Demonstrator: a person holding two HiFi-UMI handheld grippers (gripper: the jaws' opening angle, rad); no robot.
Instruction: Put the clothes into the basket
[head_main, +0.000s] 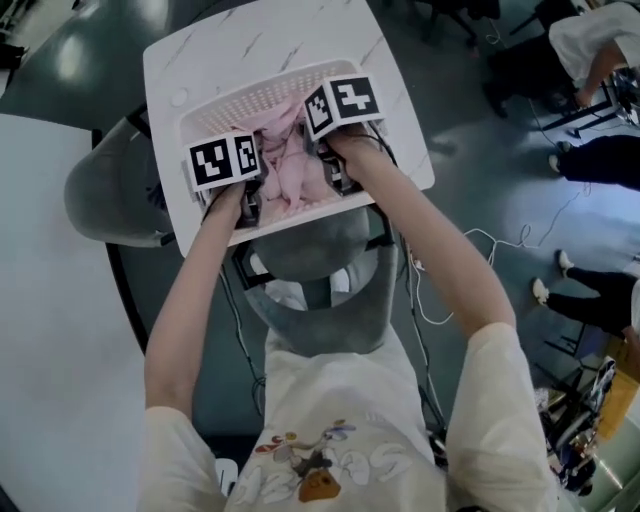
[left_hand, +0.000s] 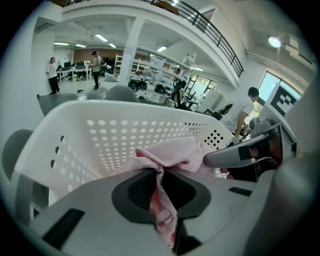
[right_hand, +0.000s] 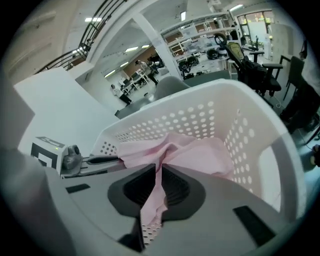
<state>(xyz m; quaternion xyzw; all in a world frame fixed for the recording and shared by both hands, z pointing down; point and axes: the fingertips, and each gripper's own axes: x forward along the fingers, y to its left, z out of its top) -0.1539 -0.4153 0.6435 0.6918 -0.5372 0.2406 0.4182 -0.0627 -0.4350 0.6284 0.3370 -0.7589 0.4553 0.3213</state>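
Head view and both gripper views, garment at the basket. The white perforated plastic basket (head_main: 250, 100) stands on the white marbled tabletop (head_main: 200, 50), with a grey chair (head_main: 320, 290) on its near side. The pale pink fabric garment (head_main: 285, 165) lies bunched inside the basket walls, against the far perforated side (left_hand: 100, 135). The left tongs (head_main: 248, 205) are closed on a fold of the pink fabric (left_hand: 165, 155), which runs pinched between the dark pads. The right tongs (head_main: 335, 175) are likewise closed on a fold (right_hand: 200, 155) at the right of the bundle. Both tongs point down into the basket (right_hand: 225, 110), near each other. Judged progress: the garment is already within the basket but not yet released. Letting go and withdrawing both tongs appears to remain. No further garment shows outside the basket in the head view.
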